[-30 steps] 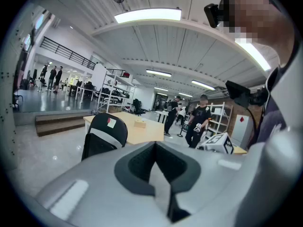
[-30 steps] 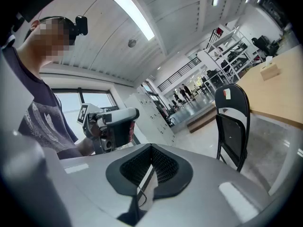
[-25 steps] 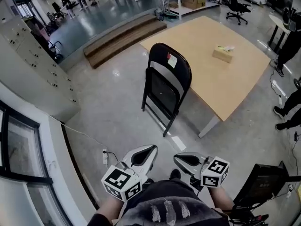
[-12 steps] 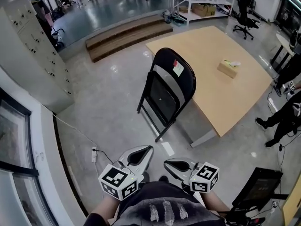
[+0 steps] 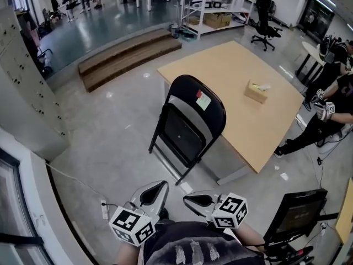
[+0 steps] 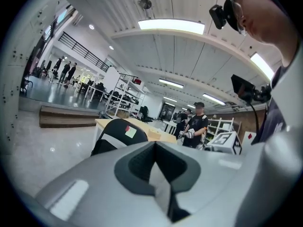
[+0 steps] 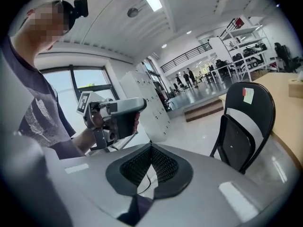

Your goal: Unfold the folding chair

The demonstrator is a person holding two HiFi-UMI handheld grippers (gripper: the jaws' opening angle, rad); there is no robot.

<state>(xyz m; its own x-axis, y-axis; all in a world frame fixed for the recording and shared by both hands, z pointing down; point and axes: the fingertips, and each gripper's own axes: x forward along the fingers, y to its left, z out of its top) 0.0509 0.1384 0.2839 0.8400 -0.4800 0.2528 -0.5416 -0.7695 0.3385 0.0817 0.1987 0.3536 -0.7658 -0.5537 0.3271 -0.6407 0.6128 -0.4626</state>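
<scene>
Chair (image 5: 187,128) update: it's a black folding one, folded flat and standing upright on the grey floor (image 5: 116,126), right up against the near edge of the wooden table (image 5: 231,76). It has a small red and green sticker (image 5: 203,100) near the top of the backrest.

We hold both grippers low in front of us, well apart from the chair. Our left gripper (image 5: 160,185) has its jaws pressed together with nothing between them, and the right gripper (image 5: 190,199) is the same, closed and empty.

A small cardboard box (image 5: 256,91) sits on the table, with wooden steps (image 5: 127,57) further back.
</scene>
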